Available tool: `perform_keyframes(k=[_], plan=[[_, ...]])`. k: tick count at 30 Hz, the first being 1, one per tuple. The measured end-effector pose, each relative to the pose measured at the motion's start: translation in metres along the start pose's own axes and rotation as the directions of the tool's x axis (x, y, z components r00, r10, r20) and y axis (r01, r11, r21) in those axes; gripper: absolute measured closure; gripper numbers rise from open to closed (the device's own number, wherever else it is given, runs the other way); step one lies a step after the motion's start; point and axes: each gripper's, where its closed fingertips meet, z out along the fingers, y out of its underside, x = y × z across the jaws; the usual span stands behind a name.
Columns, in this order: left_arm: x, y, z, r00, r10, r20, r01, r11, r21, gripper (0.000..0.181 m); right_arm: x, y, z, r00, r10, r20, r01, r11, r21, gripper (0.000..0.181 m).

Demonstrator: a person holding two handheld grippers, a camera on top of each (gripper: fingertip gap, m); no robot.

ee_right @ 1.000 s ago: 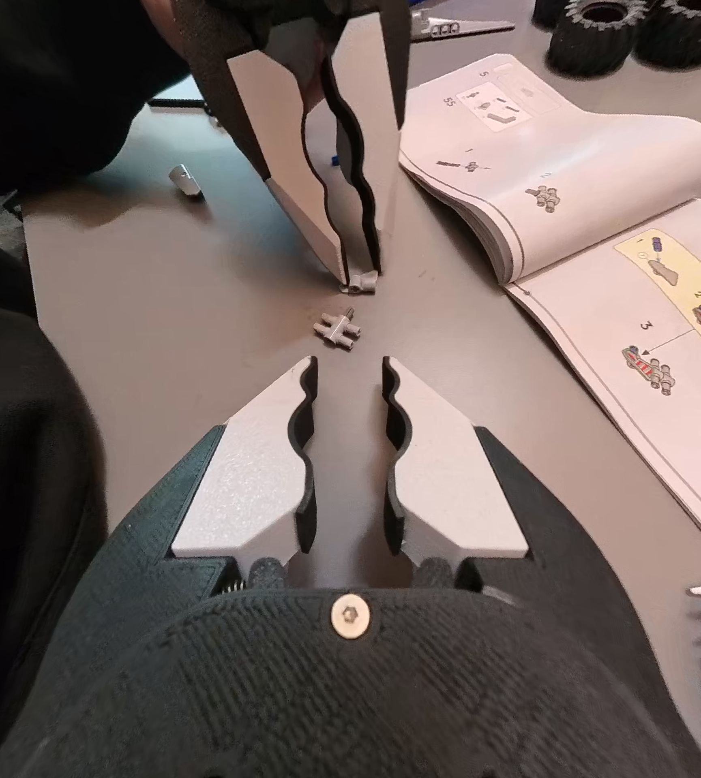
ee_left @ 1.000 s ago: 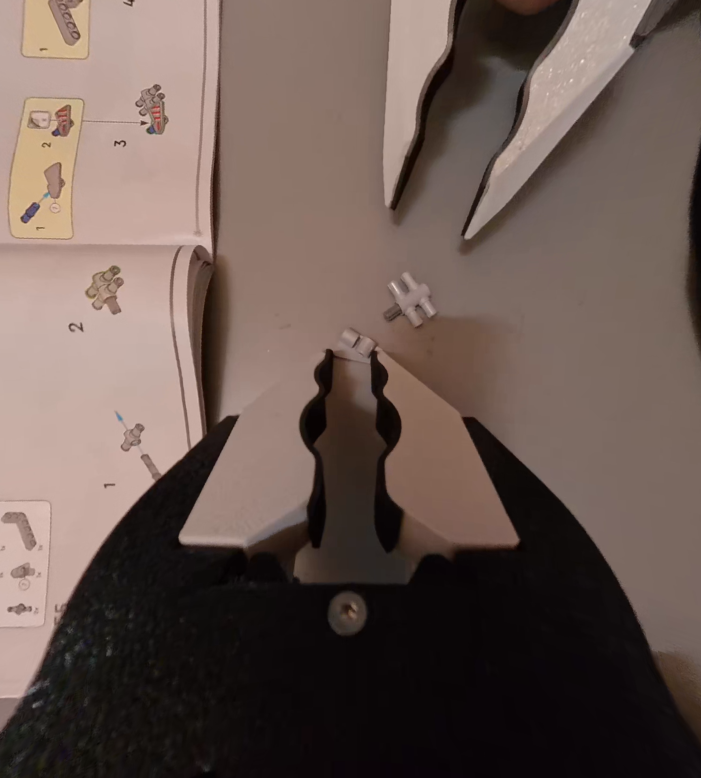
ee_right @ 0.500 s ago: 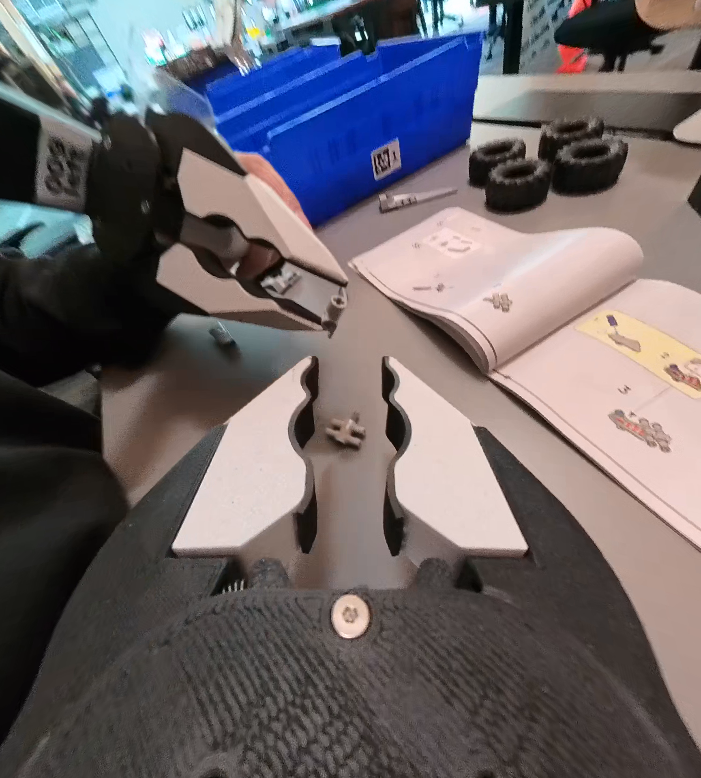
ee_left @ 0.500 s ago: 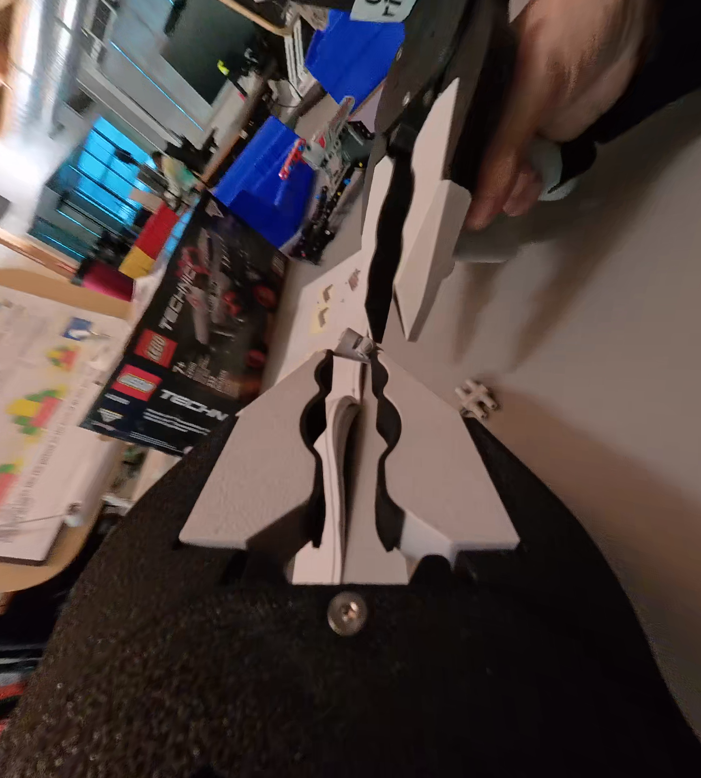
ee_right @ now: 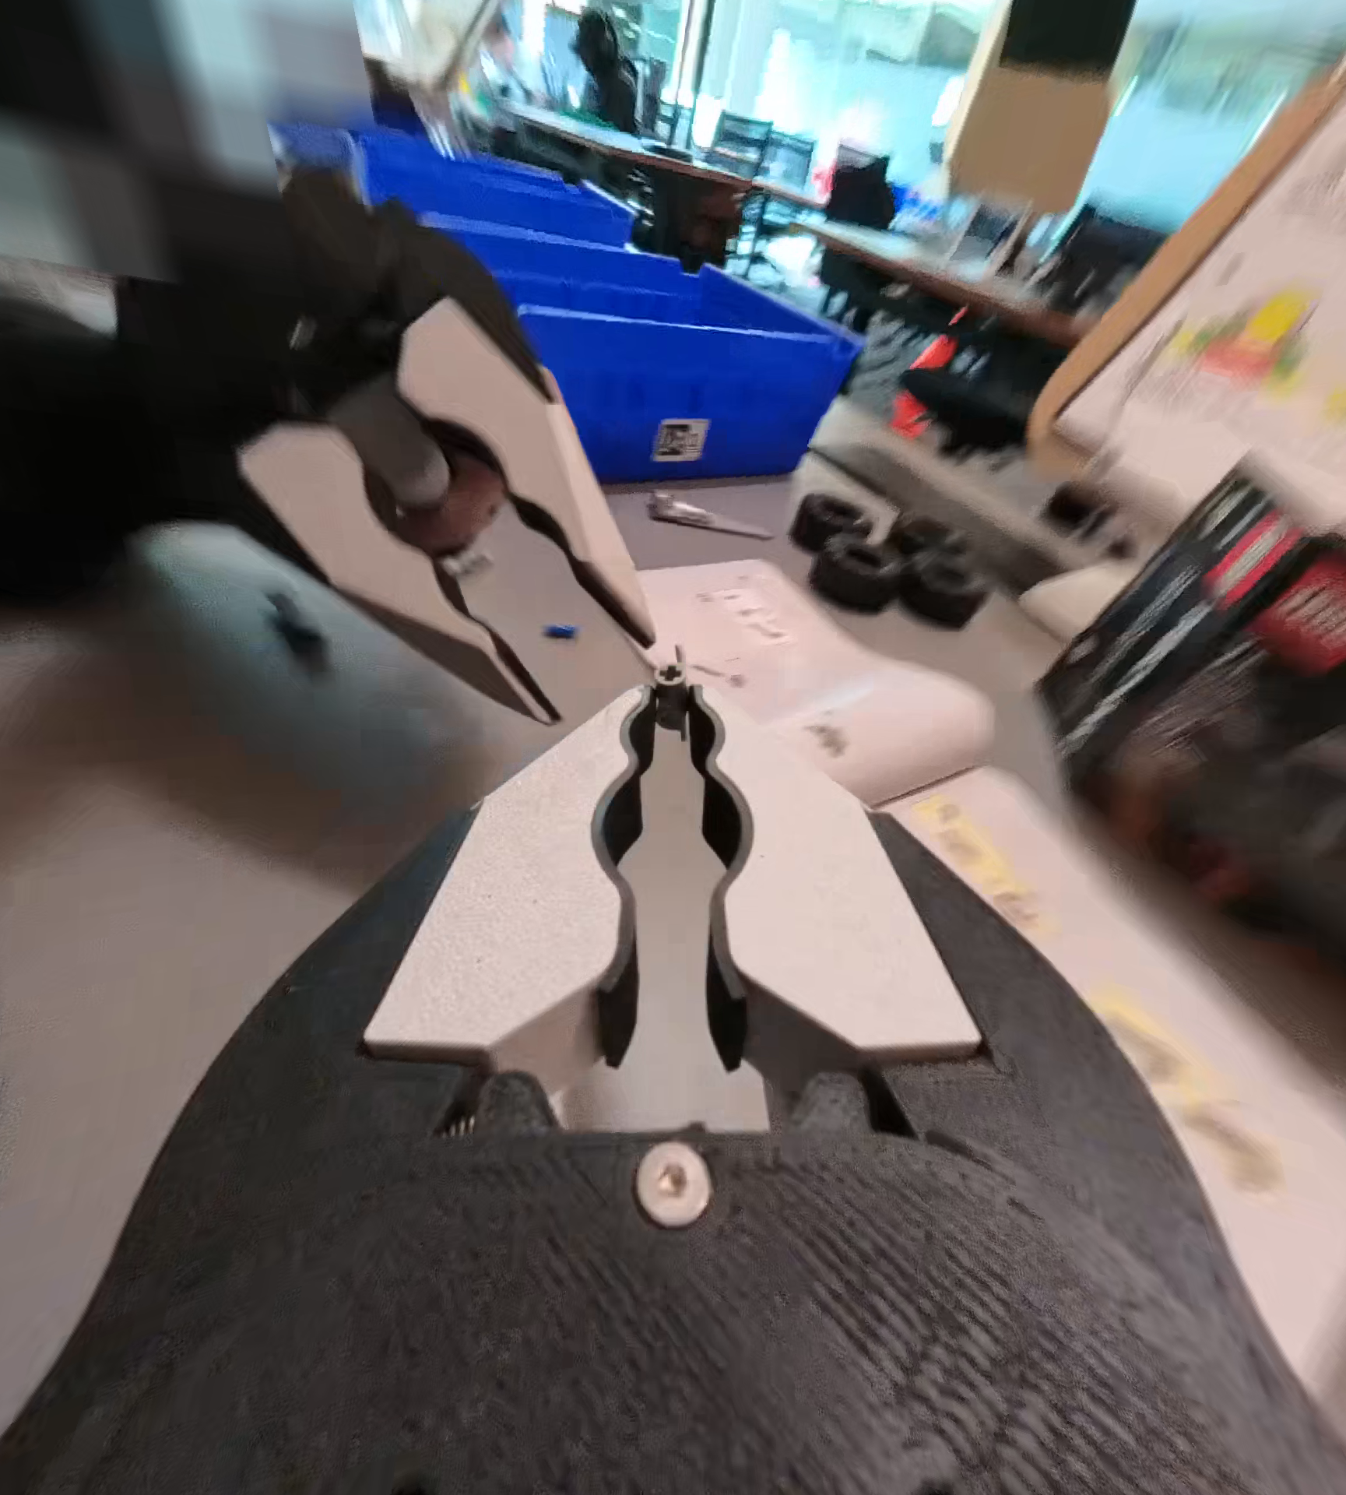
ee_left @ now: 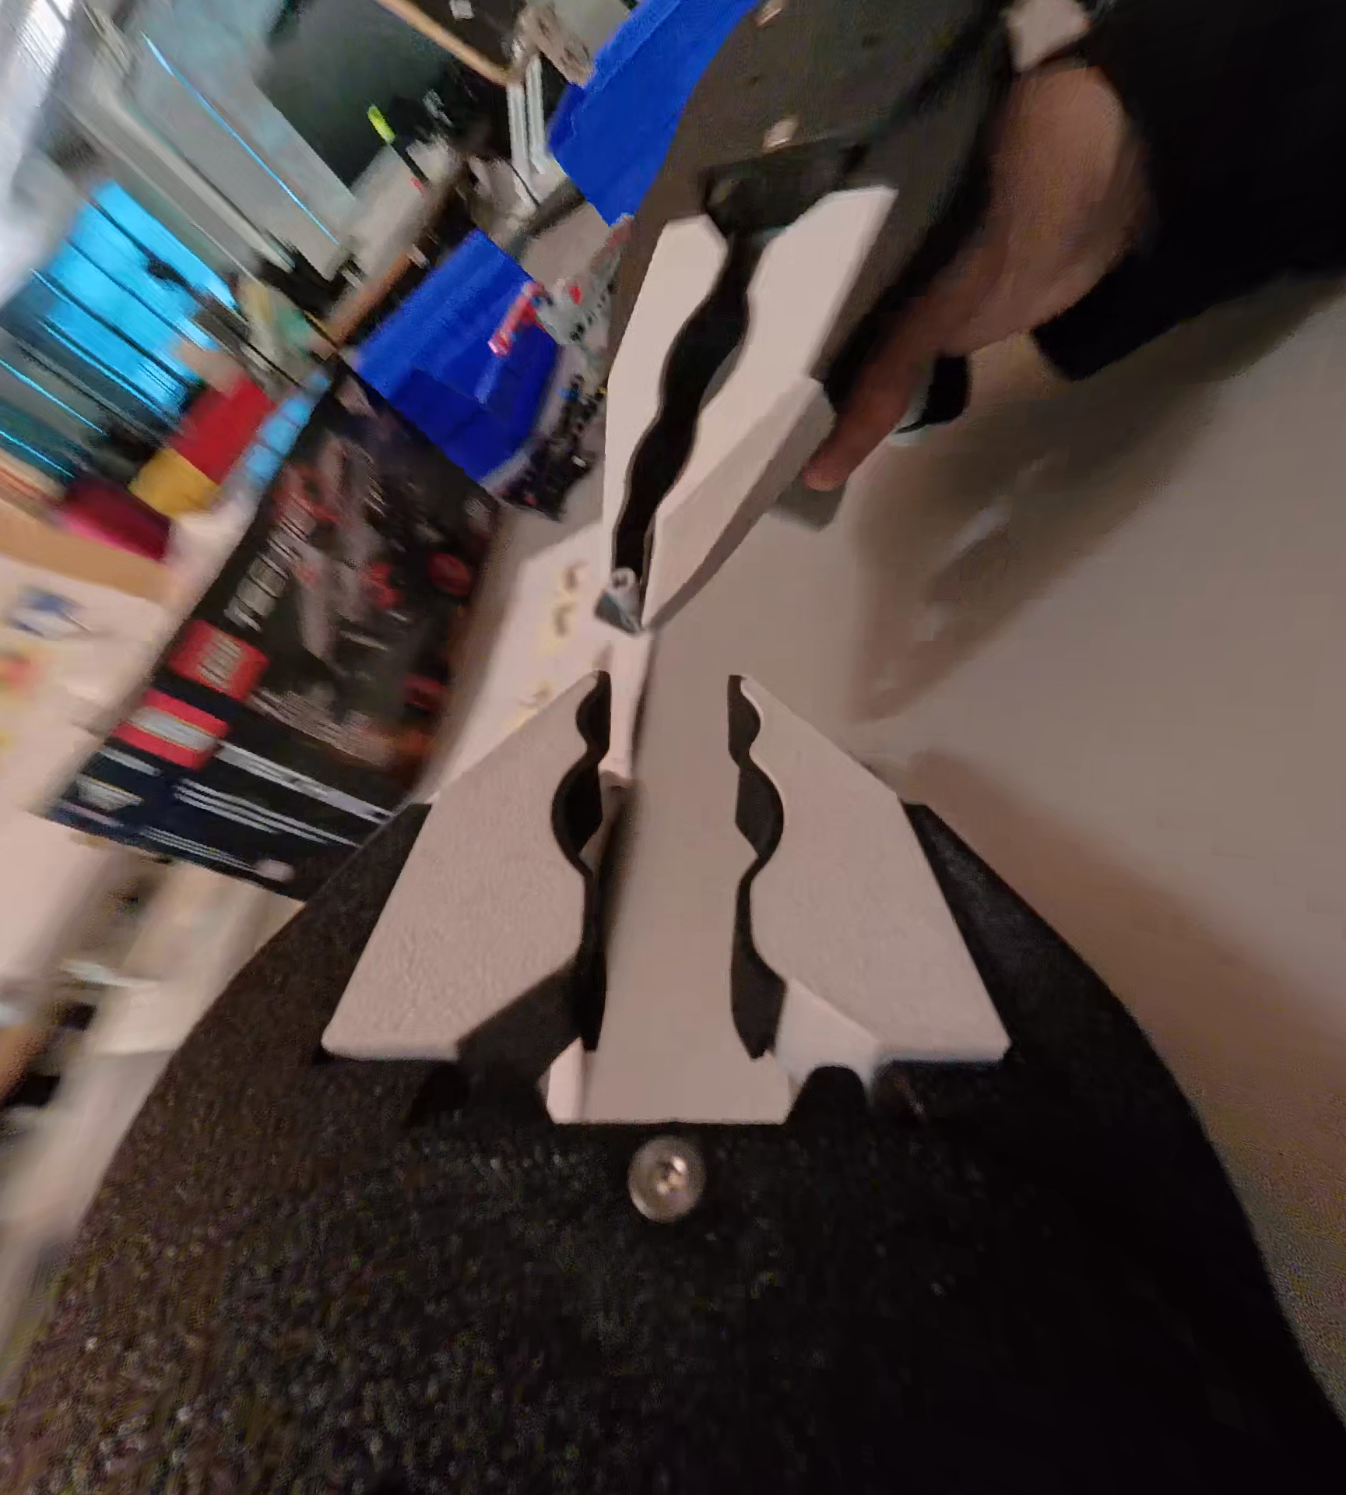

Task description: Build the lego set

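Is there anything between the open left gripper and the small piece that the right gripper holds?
Nothing visible. The left gripper is open just in front of the piece, which is pinched in the tips of the right gripper.

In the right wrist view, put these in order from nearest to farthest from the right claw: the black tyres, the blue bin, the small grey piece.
1. The small grey piece, pinched at the tips of the right claw.
2. The black tyres, on the table ahead, to the right.
3. The blue bin, behind them at the table's far edge.
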Motion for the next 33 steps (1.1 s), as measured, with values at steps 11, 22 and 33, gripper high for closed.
perform_keyframes(k=[11, 22, 33], plan=[[0.015, -0.002, -0.015, 0.721, -0.559, -0.41, 0.576, 0.812, -0.093, 0.144, -0.035, -0.005, 0.006, 0.559, -0.822, -0.107, 0.819, 0.568, -0.088, 0.176], [0.029, -0.028, -0.048, 0.361, -0.461, -0.811, 0.668, 0.734, -0.119, 0.154, -0.072, -0.027, 0.004, 0.583, -0.807, -0.094, 0.811, 0.57, 0.133, 0.176], [0.038, -0.033, -0.058, 0.296, -0.376, -0.878, 0.665, 0.741, -0.093, 0.159, -0.083, -0.033, 0.003, 0.68, -0.732, -0.04, 0.717, 0.652, 0.244, 0.175]])
